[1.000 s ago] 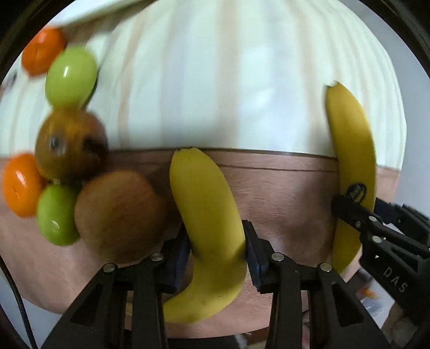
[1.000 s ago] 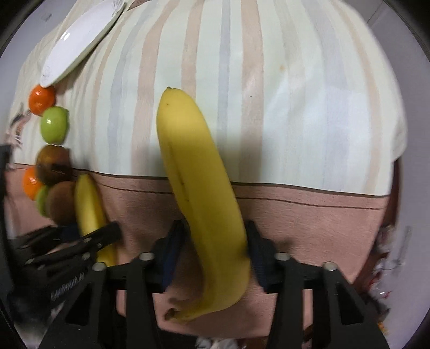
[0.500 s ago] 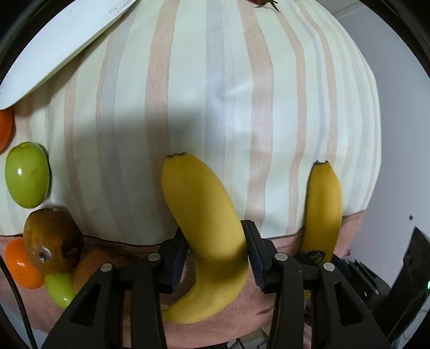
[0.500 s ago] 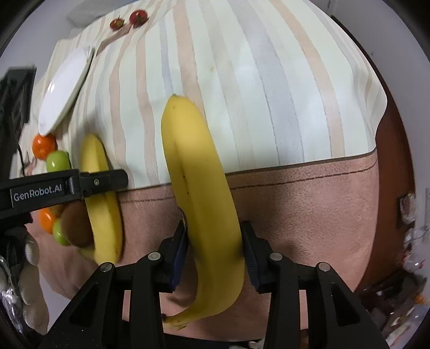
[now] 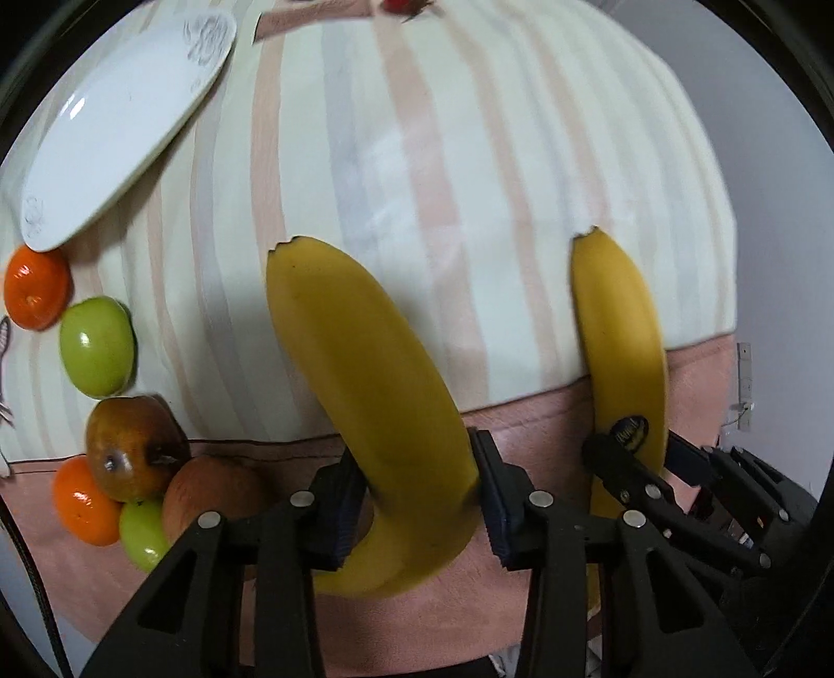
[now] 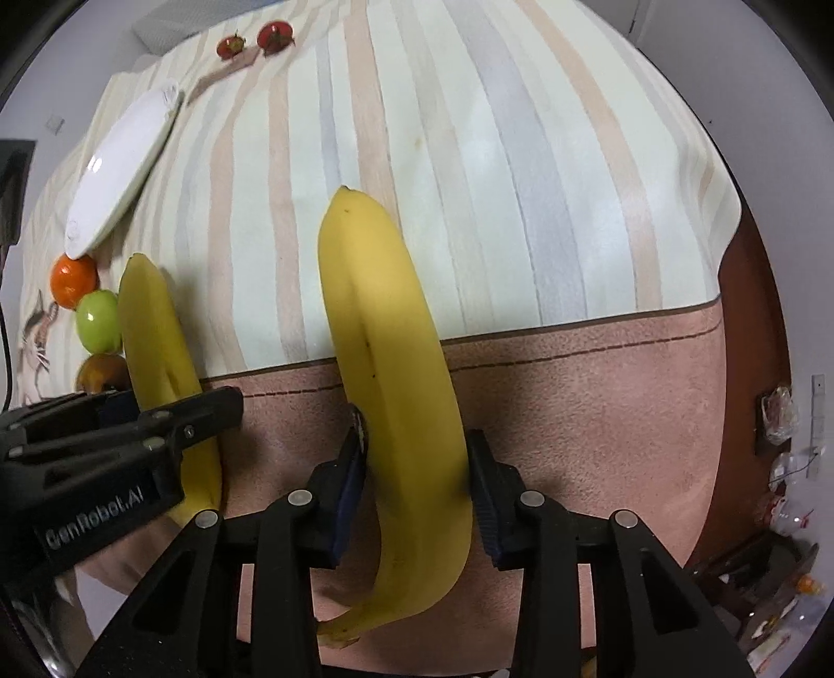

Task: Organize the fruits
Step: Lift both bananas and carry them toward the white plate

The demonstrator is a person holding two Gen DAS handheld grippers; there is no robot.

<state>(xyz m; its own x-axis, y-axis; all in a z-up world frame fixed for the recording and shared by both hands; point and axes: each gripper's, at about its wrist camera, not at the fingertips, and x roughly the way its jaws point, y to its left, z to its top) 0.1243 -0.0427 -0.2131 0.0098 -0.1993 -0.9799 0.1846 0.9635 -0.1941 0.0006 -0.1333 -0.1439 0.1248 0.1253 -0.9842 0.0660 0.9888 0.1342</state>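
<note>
My left gripper [image 5: 417,485] is shut on a yellow banana [image 5: 375,396] and holds it above the table's near edge. My right gripper [image 6: 417,469] is shut on a second banana [image 6: 391,375]; that banana shows in the left wrist view [image 5: 620,344] with a dark sticker, to the right. The left gripper and its banana [image 6: 161,354] show at the left of the right wrist view. A white oval plate [image 5: 120,120] lies at the far left of the striped cloth.
A cluster of fruit sits at the left edge: two oranges [image 5: 36,292], two green apples [image 5: 96,347], a brownish apple [image 5: 130,448] and a brown round fruit [image 5: 213,495]. Two small red tomatoes [image 6: 260,40] lie at the far side. The table edge [image 6: 573,396] is close below.
Both grippers have risen and drawn back with their bananas. More of the table, the plate and the far tomatoes have come into view. The fruit cluster now sits lower left.
</note>
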